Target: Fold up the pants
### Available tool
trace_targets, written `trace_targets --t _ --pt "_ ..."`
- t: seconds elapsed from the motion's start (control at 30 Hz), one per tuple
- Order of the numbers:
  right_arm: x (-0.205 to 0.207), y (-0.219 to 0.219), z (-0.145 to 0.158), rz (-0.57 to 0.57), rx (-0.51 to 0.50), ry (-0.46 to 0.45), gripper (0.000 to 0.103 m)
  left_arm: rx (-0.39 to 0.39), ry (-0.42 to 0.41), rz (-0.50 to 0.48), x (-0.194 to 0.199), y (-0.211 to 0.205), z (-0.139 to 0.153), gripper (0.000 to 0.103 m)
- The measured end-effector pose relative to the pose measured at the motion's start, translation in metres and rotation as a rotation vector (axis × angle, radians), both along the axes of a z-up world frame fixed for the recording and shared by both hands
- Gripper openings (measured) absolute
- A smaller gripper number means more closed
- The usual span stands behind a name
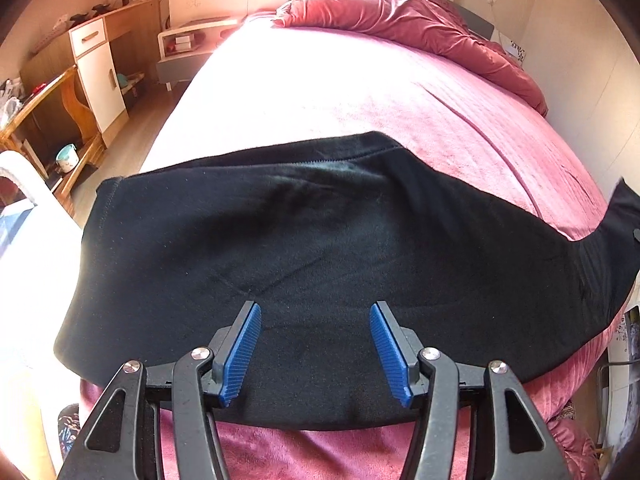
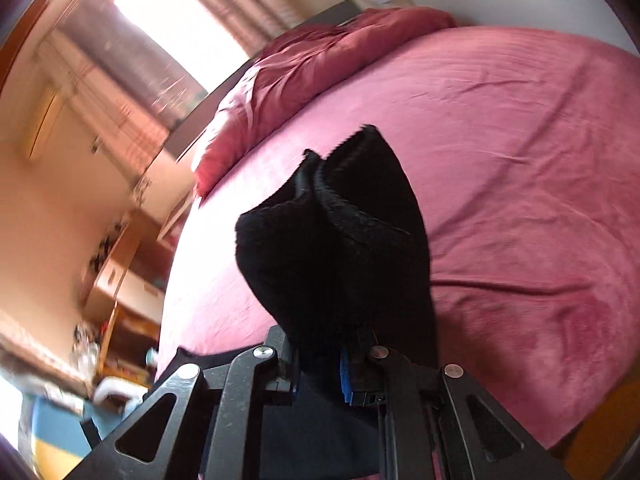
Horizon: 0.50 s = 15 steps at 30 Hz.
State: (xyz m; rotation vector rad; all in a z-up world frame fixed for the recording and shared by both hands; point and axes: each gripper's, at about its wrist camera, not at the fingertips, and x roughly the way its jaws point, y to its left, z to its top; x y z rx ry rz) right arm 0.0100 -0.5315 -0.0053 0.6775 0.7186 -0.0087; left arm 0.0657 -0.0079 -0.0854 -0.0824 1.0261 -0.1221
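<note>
Left wrist view shows your left tool hanging over the black pants, its blue pads spread apart with nothing between them. You have the pants spread flat across the near end of the pink bed, with a rumpled red duvet at the far end. A white-and-wood desk and a nightstand stand on the left. Your right tool is clamped on a bunched end of the pants, raised off the bed and blocking that view's centre.
</note>
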Motion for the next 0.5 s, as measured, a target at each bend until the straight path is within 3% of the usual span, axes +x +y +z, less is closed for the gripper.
trace_targets --t 0.17,0.37,0.5 --pt "0.022 0.065 -0.001 0.164 -0.044 0.021 0.015 -0.023 -0.010 -0.004 -0.011 0.003 0.004 0.058" --pt "0.034 0.144 -0.033 0.331 -0.097 0.101 0.015 -0.089 0.016 -0.006 -0.012 0.010 0.002 0.058" --pt "0.036 0.198 -0.066 0.449 -0.173 0.173 0.015 -0.194 0.090 0.001 -0.007 0.018 -0.005 0.045"
